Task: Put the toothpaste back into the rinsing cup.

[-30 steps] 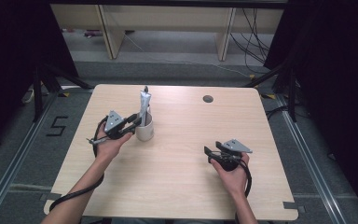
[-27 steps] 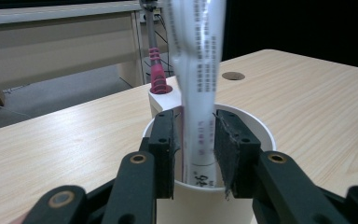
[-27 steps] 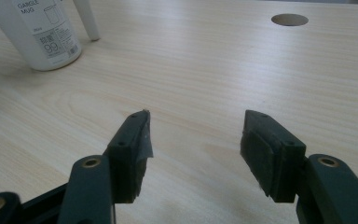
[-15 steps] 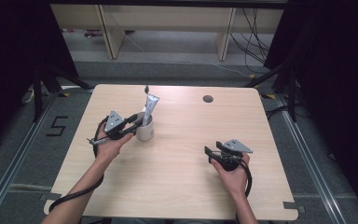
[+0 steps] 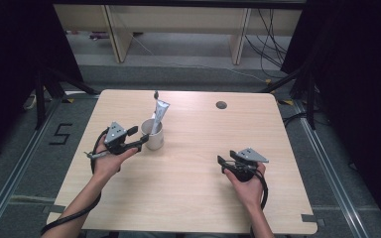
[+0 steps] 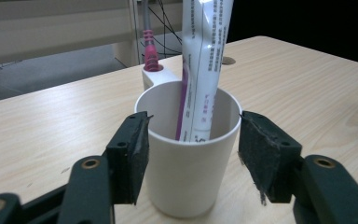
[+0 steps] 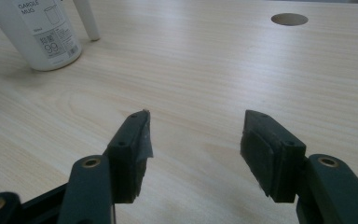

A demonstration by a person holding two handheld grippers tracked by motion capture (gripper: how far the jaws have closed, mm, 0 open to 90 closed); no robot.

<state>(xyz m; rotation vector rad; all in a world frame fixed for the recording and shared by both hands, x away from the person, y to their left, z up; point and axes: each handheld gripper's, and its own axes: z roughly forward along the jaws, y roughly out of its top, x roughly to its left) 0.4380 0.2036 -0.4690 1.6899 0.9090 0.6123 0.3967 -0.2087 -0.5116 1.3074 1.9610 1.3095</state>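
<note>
While the white cup (image 6: 189, 154) stands upright on the worktop (image 5: 188, 183), towards its left half and nearer the far edge than the near one, the left tongs (image 6: 193, 154) sit around it with their jaws spread to either side of the wall. In the left gripper view the left pad (image 6: 133, 154) looks to be at the cup's side, perhaps just touching, while the right pad (image 6: 265, 154) stands slightly apart, so the tongs are wide open and grip nothing. Inside the cup a tube (image 6: 205, 70) stands leaning against the rim, and behind it is a toothbrush with a pink neck (image 6: 149, 51), its head out of frame. From the high view the tube (image 5: 160, 113) pokes well above the cup (image 5: 154, 135), tilted towards the far edge. Judging by this, the loading of the cup seems done, with both items resting inside it, and the step in hand is either letting go of the cup or taking hold of it; the pictures alone do not settle which. The right tongs (image 7: 193, 154) rest low over bare wood near the front right of the worktop, well apart from the cup, with jaws wide open and nothing between them. Whatever is left would probably fall to the left hand (image 5: 106, 161), since the right hand (image 5: 248, 181) is idle and far off.
</note>
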